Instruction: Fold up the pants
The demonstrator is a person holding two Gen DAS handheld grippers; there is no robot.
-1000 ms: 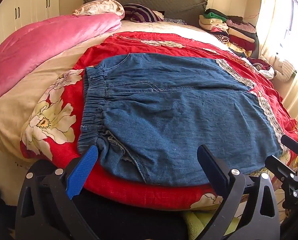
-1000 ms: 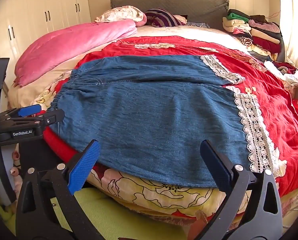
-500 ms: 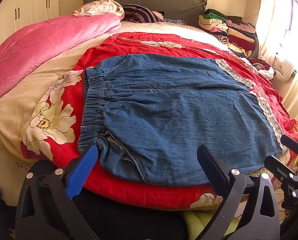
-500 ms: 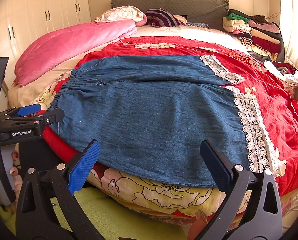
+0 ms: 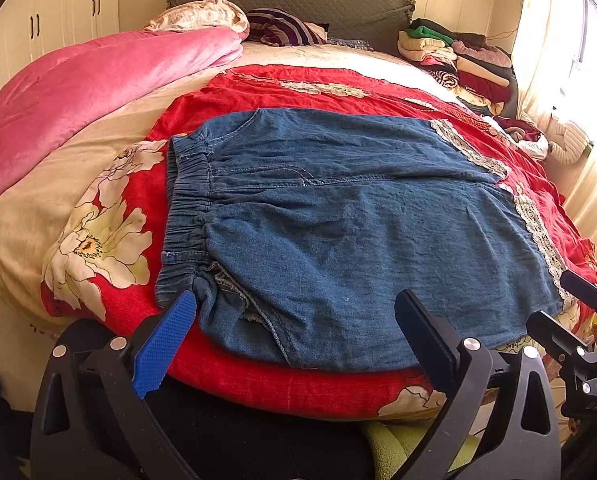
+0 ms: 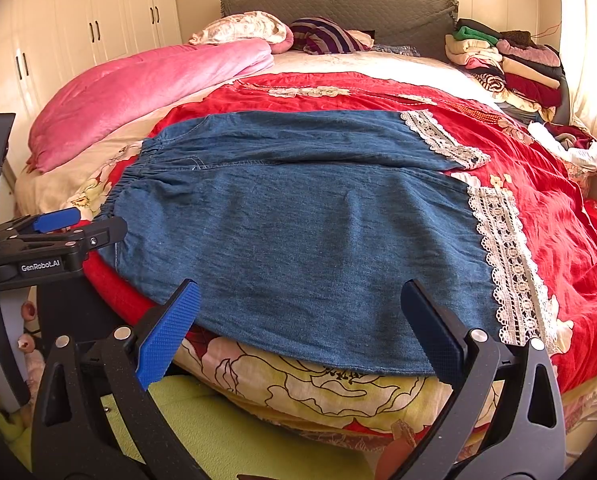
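While both the left gripper (image 5: 294, 336) and right gripper (image 6: 300, 320) gape wide and empty, pinch the denim pants' (image 5: 358, 216) near edge just ahead, at waistband (image 5: 186, 216) and lace hem (image 6: 506, 256) together

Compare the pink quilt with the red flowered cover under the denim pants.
The pink quilt is plain and bunched into a thick roll along the bed's left side; the red flowered cover is printed with pale blooms and spread flat. The denim pants lie on the cover, while nothing rests on the quilt. Both lie on the same bed.
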